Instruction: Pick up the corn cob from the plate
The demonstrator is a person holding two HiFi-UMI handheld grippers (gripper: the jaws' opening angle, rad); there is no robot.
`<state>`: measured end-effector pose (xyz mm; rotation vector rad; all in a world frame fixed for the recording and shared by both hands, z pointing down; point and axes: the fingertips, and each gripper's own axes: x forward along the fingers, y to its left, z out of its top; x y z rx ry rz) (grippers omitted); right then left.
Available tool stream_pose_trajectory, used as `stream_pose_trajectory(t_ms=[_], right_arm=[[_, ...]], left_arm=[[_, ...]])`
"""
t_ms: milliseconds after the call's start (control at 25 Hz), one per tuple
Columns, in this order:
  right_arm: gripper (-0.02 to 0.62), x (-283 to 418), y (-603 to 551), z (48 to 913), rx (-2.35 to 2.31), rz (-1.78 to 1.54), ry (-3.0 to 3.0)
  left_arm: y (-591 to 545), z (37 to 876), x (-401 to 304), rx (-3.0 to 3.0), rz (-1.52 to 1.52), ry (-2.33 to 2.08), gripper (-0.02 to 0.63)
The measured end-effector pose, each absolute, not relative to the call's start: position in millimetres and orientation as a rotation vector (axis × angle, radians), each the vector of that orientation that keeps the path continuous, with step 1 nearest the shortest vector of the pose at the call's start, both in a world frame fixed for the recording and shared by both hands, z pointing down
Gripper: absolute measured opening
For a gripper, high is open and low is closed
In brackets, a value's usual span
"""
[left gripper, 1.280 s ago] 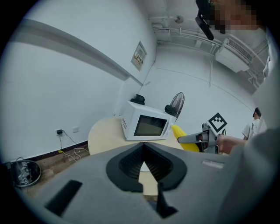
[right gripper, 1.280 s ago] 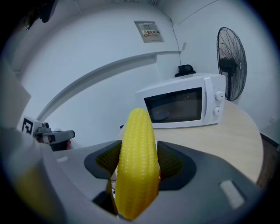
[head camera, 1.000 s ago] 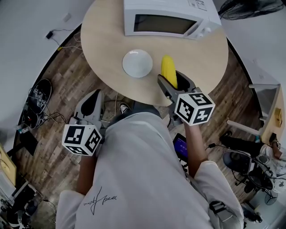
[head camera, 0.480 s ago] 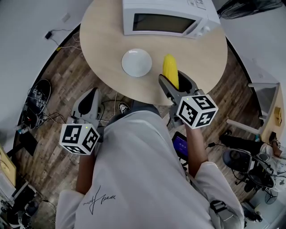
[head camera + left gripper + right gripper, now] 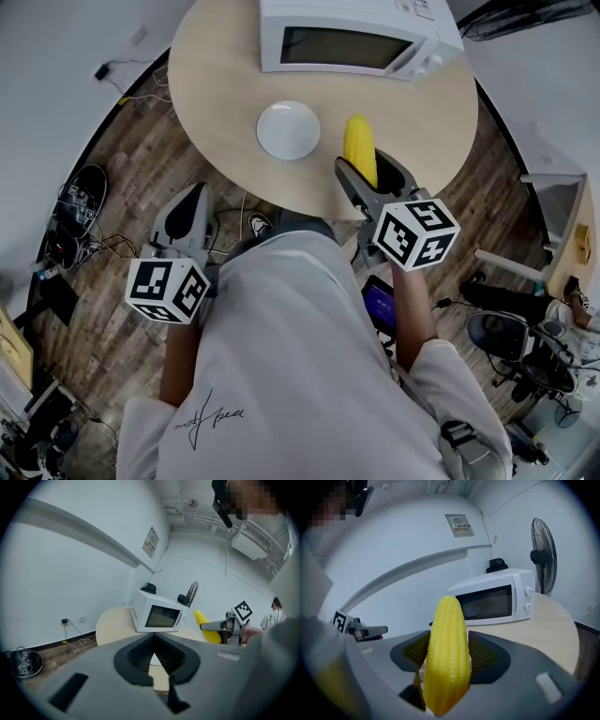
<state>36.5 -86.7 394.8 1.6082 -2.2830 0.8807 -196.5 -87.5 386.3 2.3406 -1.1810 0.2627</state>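
Yellow corn cob [image 5: 446, 658]: gripped in the right tongs [image 5: 367, 171], clear of the white round plate [image 5: 288, 130].
Jaws clamp the cob's lower half from both sides, its tip pointing toward the white microwave [image 5: 356, 37], so it sits steady above the round pale-wood table [image 5: 225, 84], just right of the bare plate. Left tongs [image 5: 192, 214] are closed on nothing, parked off the table edge. Pickup looks done.

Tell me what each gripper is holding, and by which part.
The right gripper holds the corn cob, jaws clamped on the sides of its near half, its tip sticking out beyond them. The left gripper holds nothing; its jaws are together.
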Motion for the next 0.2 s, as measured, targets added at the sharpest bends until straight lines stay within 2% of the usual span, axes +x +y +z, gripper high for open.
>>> stream_pose_trajectory(t_ms=[200], right_arm=[[0.268, 36.2, -85.0, 397.0, 1.604, 0.886, -2.282]], left_arm=[[-85.9, 387.7, -196.6, 2.341, 0.263, -1.18, 0.0]])
